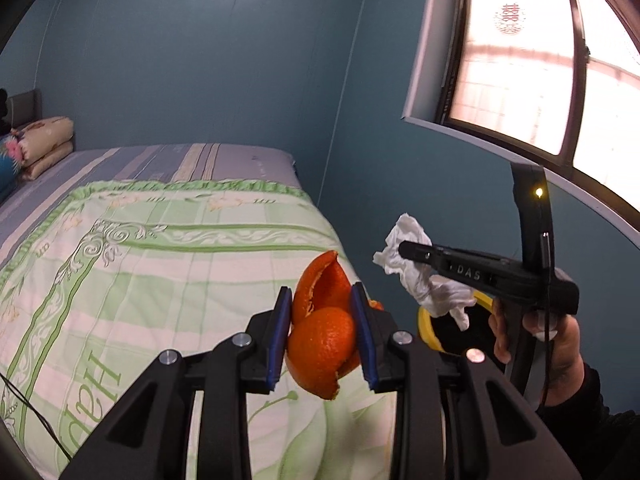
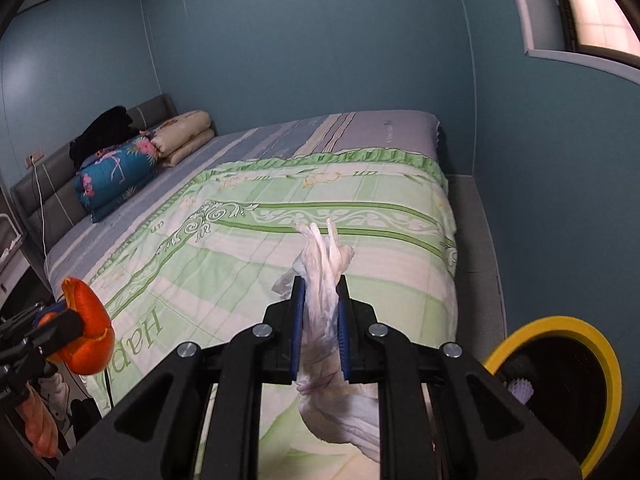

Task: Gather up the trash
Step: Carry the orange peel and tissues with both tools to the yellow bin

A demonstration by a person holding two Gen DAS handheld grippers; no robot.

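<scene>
Left gripper [image 1: 324, 332]: clamped on orange peel [image 1: 322, 320], held above the bed's [image 2: 280, 208] near right corner.
Right gripper [image 2: 322, 328]: pinching crumpled tissue [image 2: 326, 308] (long axis along the fingers).
Bin [image 2: 560, 392]: yellow-rimmed, low right of both; the right gripper is likely nearer.
</scene>
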